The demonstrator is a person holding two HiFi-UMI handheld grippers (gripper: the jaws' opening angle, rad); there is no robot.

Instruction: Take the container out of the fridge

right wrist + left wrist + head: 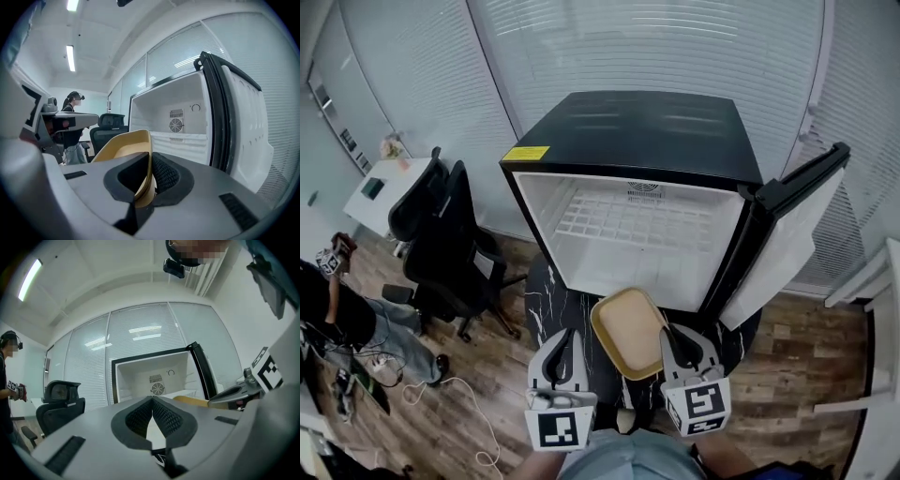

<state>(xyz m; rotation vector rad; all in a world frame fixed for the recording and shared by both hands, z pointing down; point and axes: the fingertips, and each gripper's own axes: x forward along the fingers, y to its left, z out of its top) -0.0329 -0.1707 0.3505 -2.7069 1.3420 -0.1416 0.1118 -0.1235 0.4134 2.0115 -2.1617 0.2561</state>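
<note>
Fingers (165, 174) of right gripper (150, 165) pinch rim of tan container (630, 328), outside fridge (628, 127); left gripper (151, 403) fingers (136, 418) together, empty. Container probably light, stiff; rim good hold.

The right claw (673, 332) holds the tan container (628, 330) before the open fridge (628, 131), left claw (565, 339) alongside.

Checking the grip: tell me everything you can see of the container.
The container is a shallow tan tray with rounded corners and a raised rim, plastic by its look, and empty. It is held open side up outside the fridge, in front of its open compartment and above the dark table. The right gripper pinches its wall between both pads. The left gripper is apart from it.
</note>
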